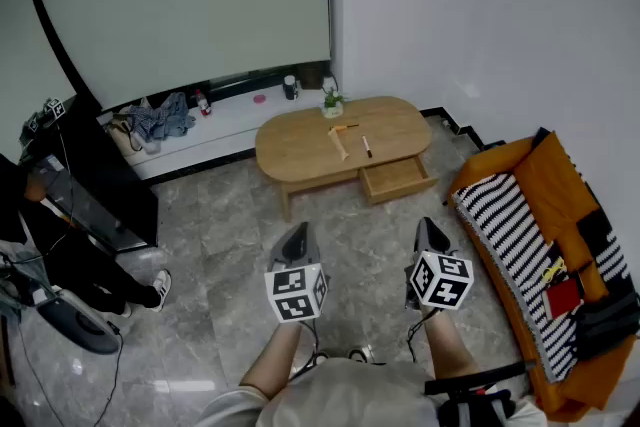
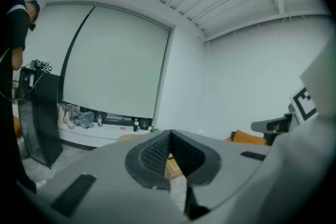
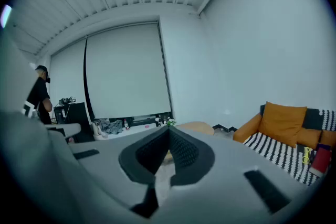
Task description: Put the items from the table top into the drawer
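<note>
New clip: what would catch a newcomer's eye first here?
The oval wooden table mid-room, its drawer pulled open and a few small items on top. At right, an orange sofa with a striped throw. Nearest the camera, the left gripper and right gripper are both shut and empty, well short of the table.

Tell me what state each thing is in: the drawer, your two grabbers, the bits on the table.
Drawer: pulled open, nothing visible inside.
Left gripper: jaws together, empty, well short of the table.
Right gripper: jaws together, empty.
Marker: lying flat on the table top.
Wooden stick: lying flat beside it.
Small plant: upright at the far edge.
</note>
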Tool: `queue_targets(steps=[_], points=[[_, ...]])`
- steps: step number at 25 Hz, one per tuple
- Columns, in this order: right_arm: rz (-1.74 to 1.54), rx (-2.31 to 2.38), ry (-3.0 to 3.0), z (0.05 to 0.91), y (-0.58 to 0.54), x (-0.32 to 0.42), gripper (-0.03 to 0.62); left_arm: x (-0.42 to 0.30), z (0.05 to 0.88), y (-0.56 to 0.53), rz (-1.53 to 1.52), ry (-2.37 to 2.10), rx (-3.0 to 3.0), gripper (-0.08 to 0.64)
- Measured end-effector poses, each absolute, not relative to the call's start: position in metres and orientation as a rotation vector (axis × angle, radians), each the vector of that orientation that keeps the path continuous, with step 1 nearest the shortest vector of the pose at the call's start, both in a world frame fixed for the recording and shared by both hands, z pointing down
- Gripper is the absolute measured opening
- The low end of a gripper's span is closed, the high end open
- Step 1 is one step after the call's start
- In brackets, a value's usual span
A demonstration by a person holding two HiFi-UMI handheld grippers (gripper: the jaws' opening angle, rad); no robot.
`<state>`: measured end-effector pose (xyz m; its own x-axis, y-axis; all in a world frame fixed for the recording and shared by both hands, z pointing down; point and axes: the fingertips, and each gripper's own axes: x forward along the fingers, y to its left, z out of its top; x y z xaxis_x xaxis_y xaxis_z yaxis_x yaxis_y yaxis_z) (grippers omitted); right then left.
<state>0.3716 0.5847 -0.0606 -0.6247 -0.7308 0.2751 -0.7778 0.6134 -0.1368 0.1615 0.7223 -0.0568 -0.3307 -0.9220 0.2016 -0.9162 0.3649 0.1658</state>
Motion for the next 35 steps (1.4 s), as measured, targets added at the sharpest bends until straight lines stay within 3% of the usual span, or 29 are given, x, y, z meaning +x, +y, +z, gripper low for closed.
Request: queue_targets(steps=[22, 35], points=[[0.425, 1.295, -2.597, -0.042, 0.608, 0.346, -0.008, 0.138, -0.040, 0.730, 0.004, -2.317, 1.723, 0.009], [0.441, 1.276, -2.553, -0.023, 0.511, 0.305, -0.008, 0.111, -0.035, 0.624, 0.033, -2.297, 1.779, 0.009]])
